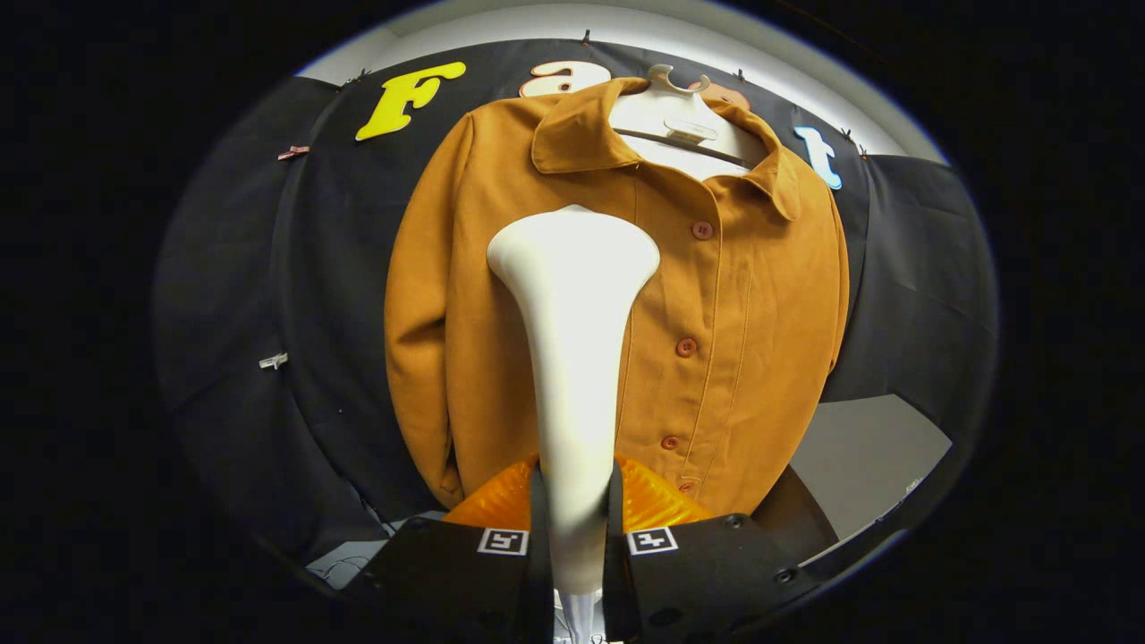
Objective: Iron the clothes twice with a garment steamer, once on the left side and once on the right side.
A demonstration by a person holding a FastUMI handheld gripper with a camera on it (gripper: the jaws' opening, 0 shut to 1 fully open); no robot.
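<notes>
Upright, jaws clamp the steamer (pixel 572 358) before the shirt (pixel 742 340).

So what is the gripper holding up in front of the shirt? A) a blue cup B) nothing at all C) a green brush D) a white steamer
D: the gripper has both fingers pressed on the handle of the white steamer, whose wide head stands before the brown shirt on its hanger.

Black cloth (pixel 295 295) hangs as the wall ahead of me, filling the frame's left and right. Small clips (pixel 274 360) pin it at left. A pale grey surface (pixel 863 447) shows lower right, white wall (pixel 537 22) along the top.
</notes>
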